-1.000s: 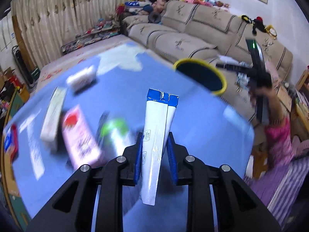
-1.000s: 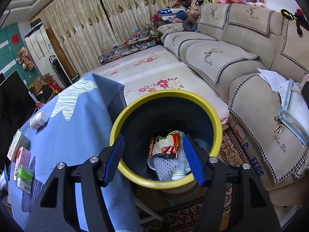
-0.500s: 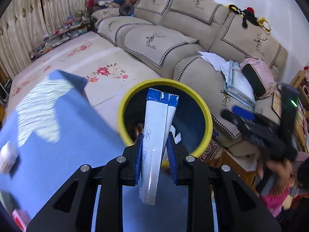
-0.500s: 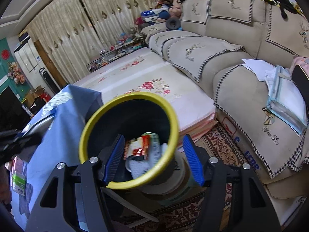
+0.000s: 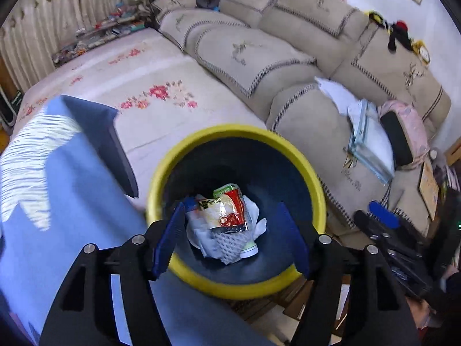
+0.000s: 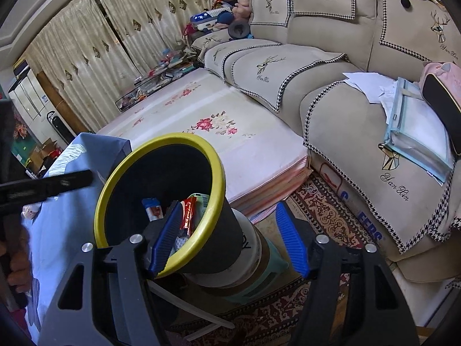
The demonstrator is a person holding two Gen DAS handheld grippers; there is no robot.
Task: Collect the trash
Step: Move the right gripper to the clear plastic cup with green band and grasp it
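Left tongs (image 5: pixel 232 240) spread wide, nothing between the blue pads (image 5: pixel 168 240). They sit directly above the yellow-rimmed trash bin (image 5: pixel 314 186), looking straight down into it. Inside the bin, framed between the two pads: a red-and-green snack wrapper (image 5: pixel 229 209) on top, white crumpled paper (image 5: pixel 255 216) to its right, a grey mesh sleeve (image 5: pixel 230 240) below it, and a white tube end (image 5: pixel 249 250) at the lower right of the pile. A blue-capped white packet (image 5: pixel 190 203) lies against the left pad side of the pile.

Blue tablecloth-covered table (image 5: pixel 66 201) is left of the left tongs, its corner touching or just beside the bin rim; can't tell which.

Right tongs (image 6: pixel 227 238) also wide open and empty. They're off to the bin's right: the left pad overlaps the bin rim (image 6: pixel 213 201), the right pad sits over the patterned rug (image 6: pixel 331 213). From this side the wrapper (image 6: pixel 188 212) and the blue-topped packet (image 6: pixel 151 206) show inside the bin. Bin stands on a white bucket (image 6: pixel 245 250), which rests on a teal stool (image 6: pixel 276 268).

Beyond both tongs: floral mat platform (image 6: pixel 230 135) and beige sofa (image 6: pixel 331 86) with papers and a folder (image 6: pixel 415 132) on the seat.
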